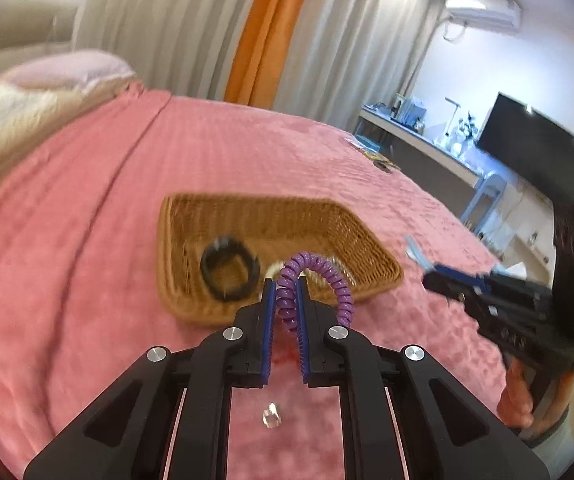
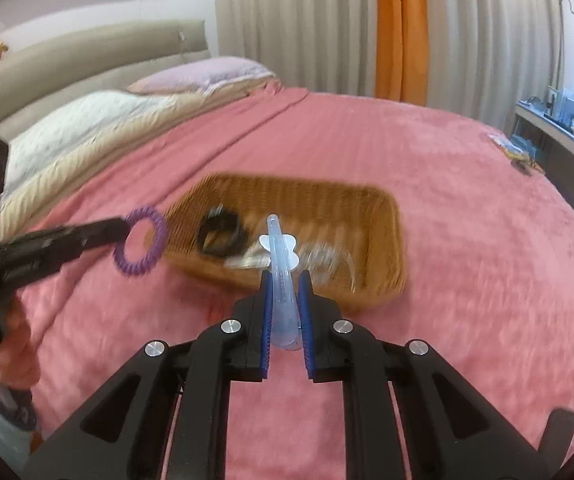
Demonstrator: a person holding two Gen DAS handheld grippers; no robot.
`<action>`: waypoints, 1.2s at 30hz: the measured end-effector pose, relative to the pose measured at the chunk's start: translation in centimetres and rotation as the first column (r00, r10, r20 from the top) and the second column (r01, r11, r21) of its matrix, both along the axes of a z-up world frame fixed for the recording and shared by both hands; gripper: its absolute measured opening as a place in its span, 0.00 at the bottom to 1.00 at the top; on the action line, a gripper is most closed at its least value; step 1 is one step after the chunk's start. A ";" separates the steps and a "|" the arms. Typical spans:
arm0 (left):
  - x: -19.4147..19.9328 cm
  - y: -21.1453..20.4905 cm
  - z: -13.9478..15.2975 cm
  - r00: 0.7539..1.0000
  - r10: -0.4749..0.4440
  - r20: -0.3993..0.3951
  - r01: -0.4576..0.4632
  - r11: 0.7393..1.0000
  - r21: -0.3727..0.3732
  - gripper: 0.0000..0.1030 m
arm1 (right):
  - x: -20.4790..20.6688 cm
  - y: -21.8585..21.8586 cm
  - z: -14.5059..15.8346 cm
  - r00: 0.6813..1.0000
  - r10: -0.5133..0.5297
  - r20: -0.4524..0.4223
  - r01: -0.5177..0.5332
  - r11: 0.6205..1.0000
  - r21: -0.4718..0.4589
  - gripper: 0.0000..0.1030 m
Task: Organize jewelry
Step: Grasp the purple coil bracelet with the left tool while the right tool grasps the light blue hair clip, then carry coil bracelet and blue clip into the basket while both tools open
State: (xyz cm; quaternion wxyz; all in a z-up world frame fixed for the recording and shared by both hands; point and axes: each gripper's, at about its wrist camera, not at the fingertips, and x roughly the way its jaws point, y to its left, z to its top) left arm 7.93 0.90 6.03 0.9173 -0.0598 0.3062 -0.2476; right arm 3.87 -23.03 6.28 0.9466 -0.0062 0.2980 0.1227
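A wicker basket (image 1: 367,256) lies on the pink bedspread; it also shows in the right wrist view (image 2: 383,216). A black scrunchie (image 1: 229,272) lies in it, also seen from the right wrist (image 2: 221,236), beside some clear and pale pieces (image 2: 327,258). My left gripper (image 1: 286,282) is shut on a purple spiral hair tie (image 1: 319,276), held just before the basket's near rim; the tie shows in the right wrist view (image 2: 141,248). My right gripper (image 2: 285,276) is shut on a pale blue hair clip (image 2: 281,256), held above the basket's near edge.
A small clear bead (image 1: 271,416) lies on the bedspread (image 1: 87,240) below my left gripper. Small items (image 2: 517,156) lie at the bed's far right corner. Pillows (image 2: 87,128) lie at the head. A desk (image 1: 419,136) and TV (image 1: 535,152) stand beyond the bed.
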 end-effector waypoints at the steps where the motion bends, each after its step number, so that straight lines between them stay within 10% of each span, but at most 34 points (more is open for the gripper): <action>1: 0.6 -0.7 0.6 1.000 -0.001 0.012 0.001 1.000 0.019 0.08 | 0.8 -0.3 0.2 1.000 -0.004 0.000 0.004 1.000 0.004 0.11; 26: 11.0 -5.7 -5.1 0.995 0.000 -0.102 0.015 0.989 0.147 0.09 | 14.0 -1.5 -6.6 0.963 -0.082 -0.258 0.083 0.997 -0.008 0.12; 28: 10.8 -5.5 -4.9 0.995 -0.008 -0.101 0.021 0.991 0.132 0.22 | 13.9 -2.0 -6.5 0.962 -0.078 -0.262 0.085 0.996 0.016 0.21; 30: 10.0 -5.1 -4.3 0.997 -0.011 -0.083 0.020 0.993 0.115 0.45 | 13.0 -2.5 -5.8 0.968 -0.081 -0.236 0.092 0.995 0.036 0.54; 36: 5.5 -3.2 -1.0 0.999 -0.039 -0.001 0.039 0.998 0.040 0.52 | 8.2 -2.2 -3.1 0.988 -0.050 -0.145 0.057 0.997 0.045 0.56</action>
